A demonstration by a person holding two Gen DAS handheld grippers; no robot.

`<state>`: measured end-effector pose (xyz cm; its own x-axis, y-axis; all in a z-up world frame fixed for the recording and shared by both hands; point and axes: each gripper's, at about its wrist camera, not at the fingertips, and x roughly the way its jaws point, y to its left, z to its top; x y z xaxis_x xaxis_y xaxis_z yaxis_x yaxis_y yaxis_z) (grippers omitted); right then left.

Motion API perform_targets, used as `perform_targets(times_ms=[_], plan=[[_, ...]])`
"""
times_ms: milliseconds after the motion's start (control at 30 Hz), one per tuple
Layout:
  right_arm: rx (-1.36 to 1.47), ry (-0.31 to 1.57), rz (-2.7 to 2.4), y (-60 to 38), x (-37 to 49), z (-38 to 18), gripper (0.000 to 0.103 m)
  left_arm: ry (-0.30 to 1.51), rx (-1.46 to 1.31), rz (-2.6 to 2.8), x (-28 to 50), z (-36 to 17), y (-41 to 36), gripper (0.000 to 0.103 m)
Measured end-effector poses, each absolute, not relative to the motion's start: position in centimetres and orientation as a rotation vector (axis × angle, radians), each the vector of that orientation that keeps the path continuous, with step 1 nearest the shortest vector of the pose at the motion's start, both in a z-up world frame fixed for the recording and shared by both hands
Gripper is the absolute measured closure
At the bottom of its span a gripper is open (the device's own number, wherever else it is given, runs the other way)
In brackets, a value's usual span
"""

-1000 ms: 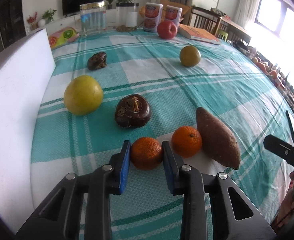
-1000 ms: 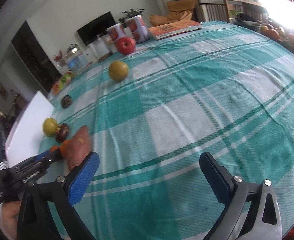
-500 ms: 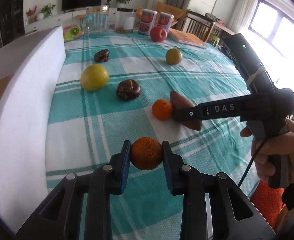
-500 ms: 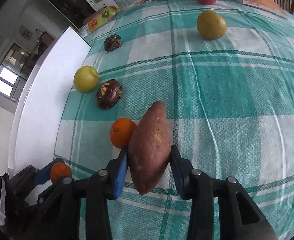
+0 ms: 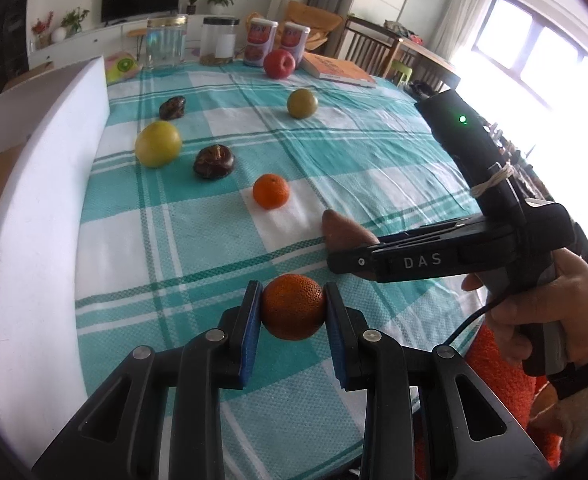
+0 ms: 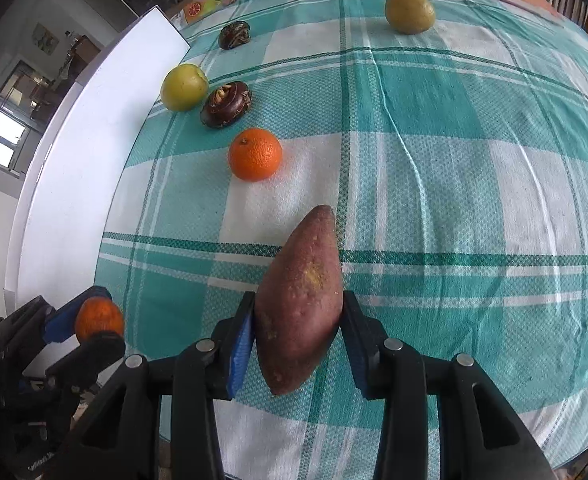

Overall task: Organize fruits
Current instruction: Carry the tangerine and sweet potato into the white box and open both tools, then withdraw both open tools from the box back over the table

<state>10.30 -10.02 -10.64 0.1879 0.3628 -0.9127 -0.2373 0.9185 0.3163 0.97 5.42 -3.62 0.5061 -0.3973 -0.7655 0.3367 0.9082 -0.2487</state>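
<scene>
My left gripper (image 5: 292, 312) is shut on a dark orange tangerine (image 5: 292, 306), held above the near part of the teal checked tablecloth (image 5: 373, 152). My right gripper (image 6: 298, 320) is shut on a reddish-brown sweet potato (image 6: 299, 300), its pads pressing both sides. In the left wrist view only the potato's tip (image 5: 339, 230) shows beyond the right gripper's body. The tangerine (image 6: 98, 319) also shows at the lower left of the right wrist view. A second orange (image 6: 255, 154) lies on the cloth just beyond the potato.
A yellow-green fruit (image 5: 158, 144), two dark brown fruits (image 5: 215, 162) (image 5: 172, 107), a green-yellow fruit (image 5: 302, 103) and a red apple (image 5: 279, 64) lie further back. A white foam board (image 5: 42, 184) stands along the left edge. Jars, cans and a book line the far edge.
The right gripper came in over the sweet potato, closed on it and drew it away from the second orange. The left gripper pulled back and up with the tangerine.
</scene>
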Motion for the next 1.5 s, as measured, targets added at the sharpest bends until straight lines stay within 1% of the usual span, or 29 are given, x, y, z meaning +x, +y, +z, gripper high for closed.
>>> perform_targets(times_ms=[133,267,433,633,733,867,933,1000,1067,1167,1300,1333,1400,1433,1467,1500], plan=[[0.205,1.307,0.464,-11.5,10.0,-10.6,0.062,0.916,-0.067,-0.433,0.2,-2.5,6.2,0.072],[0.500,1.259,0.527,-15.0,9.0,-11.0,0.062,0.929,-0.127,-0.433,0.0,-2.4,7.5,0.072],[0.747,1.186,0.641,-17.9,7.0,-10.9,0.062,0.917,-0.164,-0.439,-0.1,-1.4,8.2,0.072],[0.902,1.141,0.776,-18.0,5.0,-10.0,0.062,0.888,-0.272,-0.489,-1.2,1.2,9.9,0.072],[0.870,1.133,0.833,-14.8,4.8,-7.7,0.062,0.878,-0.355,-0.501,-2.2,3.2,12.8,0.072],[0.760,1.085,0.988,-7.7,4.9,-2.1,0.062,0.798,-0.376,-0.370,-3.9,6.4,18.5,0.072],[0.689,1.067,1.069,-3.0,4.8,0.6,0.062,0.766,-0.381,-0.257,-4.3,6.9,21.8,0.072],[0.612,1.064,1.136,2.1,4.5,2.5,0.062,0.762,-0.387,-0.126,-4.2,6.2,24.9,0.072],[0.518,1.074,1.176,7.1,4.0,3.3,0.062,0.781,-0.419,-0.017,-4.0,4.6,27.8,0.072],[0.354,1.110,1.184,13.4,3.2,2.5,0.062,0.818,-0.443,0.109,-4.0,1.7,30.9,0.072],[0.218,1.163,1.167,18.5,2.4,0.3,0.062,0.869,-0.440,0.214,-4.3,-1.2,32.4,0.073],[0.199,1.158,1.155,19.2,2.3,0.0,0.062,0.879,-0.443,0.243,-4.5,-1.5,32.8,0.070],[0.178,1.143,1.116,19.5,2.5,-0.3,0.059,0.867,-0.477,0.273,-4.6,-1.9,33.4,0.059],[0.183,1.131,1.105,19.5,2.7,-0.3,0.058,0.855,-0.495,0.286,-4.6,-1.9,33.7,0.041],[0.196,1.119,1.096,18.8,2.9,0.0,0.049,0.838,-0.503,0.308,-4.6,-1.8,33.7,0.025],[0.199,1.100,1.078,18.3,3.2,0.2,0.039,0.820,-0.505,0.330,-4.5,-1.6,33.7,0.022]])
